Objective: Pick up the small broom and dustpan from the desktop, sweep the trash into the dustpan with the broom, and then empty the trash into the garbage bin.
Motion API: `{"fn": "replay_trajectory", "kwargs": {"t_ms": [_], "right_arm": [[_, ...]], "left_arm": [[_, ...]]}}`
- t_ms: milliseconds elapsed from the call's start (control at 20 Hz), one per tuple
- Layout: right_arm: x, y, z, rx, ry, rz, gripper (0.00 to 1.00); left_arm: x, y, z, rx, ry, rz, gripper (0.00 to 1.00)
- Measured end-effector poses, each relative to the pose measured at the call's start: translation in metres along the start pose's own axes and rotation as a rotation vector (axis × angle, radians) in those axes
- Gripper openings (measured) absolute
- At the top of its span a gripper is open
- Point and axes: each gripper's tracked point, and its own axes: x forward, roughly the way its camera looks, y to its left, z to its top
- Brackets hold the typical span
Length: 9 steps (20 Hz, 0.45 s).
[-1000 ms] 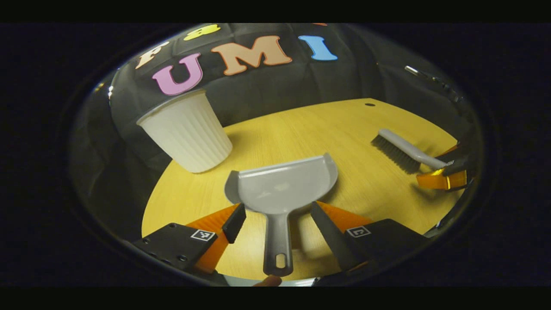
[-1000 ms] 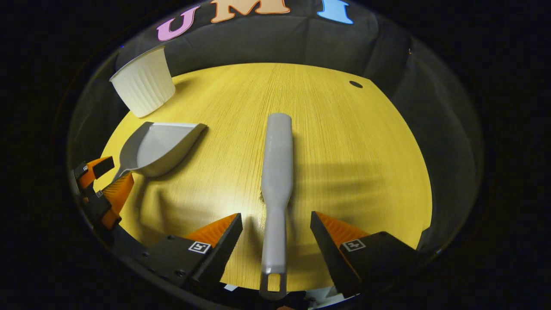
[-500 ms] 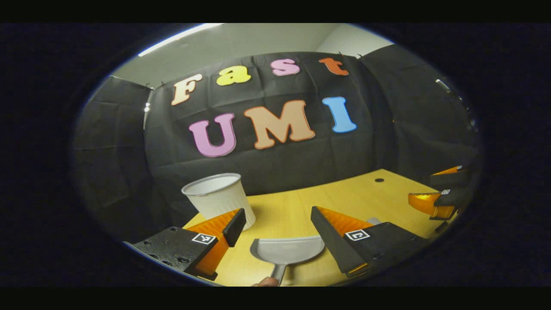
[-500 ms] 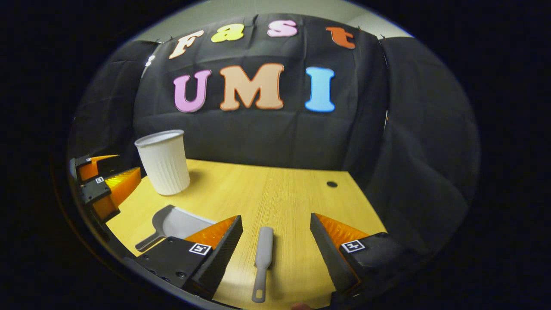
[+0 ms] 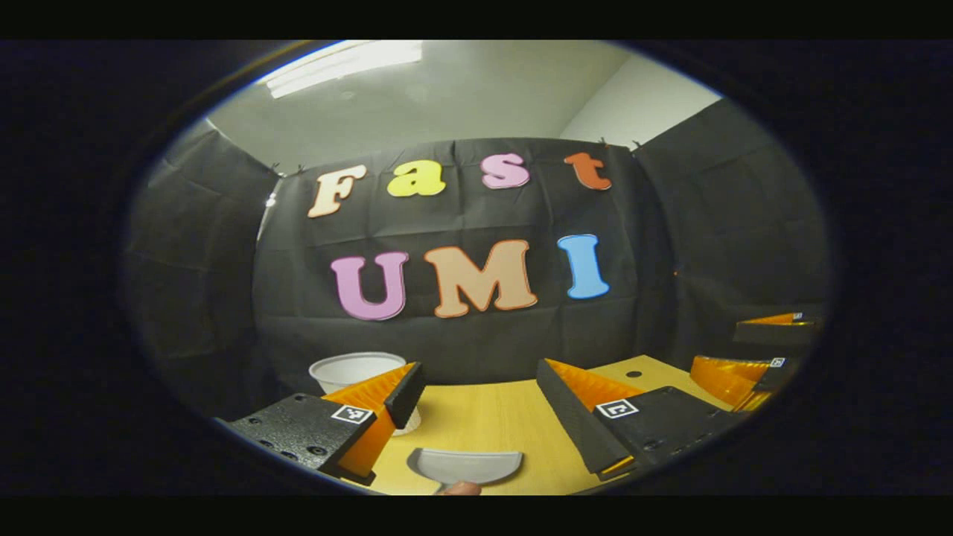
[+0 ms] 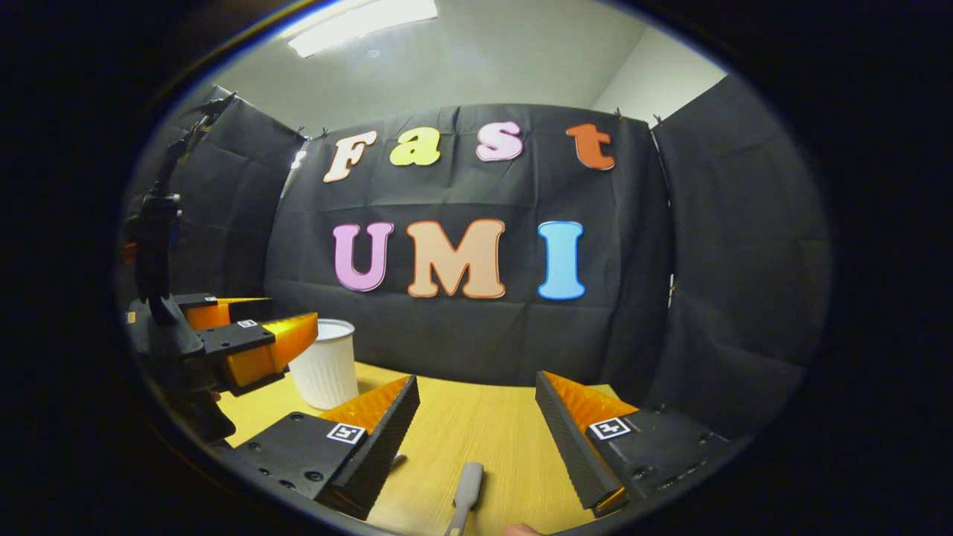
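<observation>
**Both grippers gaping, broom and dustpan lying free on the desk**

The left gripper [image 5: 480, 387] is holding its fingers wide apart with nothing between them, tilted up so that it is facing the black booth wall [image 5: 461, 350]. Just below and ahead of it, the grey dustpan [image 5: 465, 467] is lying on the yellow desktop [image 5: 484, 420], its mouth turned toward the wall and its handle running off the bottom edge. A fingertip [image 5: 461, 488] is peeking in at the bottom edge, touching or nearly touching the pan; the view is too cramped to say which. Behind the left finger, the white ribbed garbage bin [image 5: 350, 370] is standing upright near the wall.

The right gripper [image 6: 476, 409] is likewise standing open and empty. Beneath the gap, the grey broom [image 6: 467, 487] is resting on the desk, only its upper end showing. In the right gripper view the left gripper is hanging off to the left, fingers pointing toward the bin, which is sitting just beyond its tips. In the left gripper view the right gripper is showing at the far right edge above the desk. A small dark hole [image 5: 633, 374] is marking the desk's far corner.
</observation>
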Motion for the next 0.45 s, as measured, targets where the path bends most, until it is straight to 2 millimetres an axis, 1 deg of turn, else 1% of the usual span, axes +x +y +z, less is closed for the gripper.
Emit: {"fn": "replay_trajectory", "kwargs": {"t_ms": [50,100,250,450], "right_arm": [[-0.001,0.001,0.007,-0.009,-0.020,-0.012,0.93],[0.000,0.001,0.010,-0.013,-0.023,-0.022,0.92],[0.001,0.010,0.007,0.010,-0.013,-0.023,0.92],[0.007,0.014,0.011,0.001,-0.015,-0.022,0.92]], "left_arm": [[0.000,-0.001,0.007,0.012,-0.027,-0.006,0.93],[0.001,-0.002,0.010,0.016,-0.040,-0.015,0.93],[-0.003,-0.003,0.014,0.011,-0.065,-0.031,0.93],[0.001,-0.001,0.007,-0.006,-0.037,-0.035,0.92]]}}
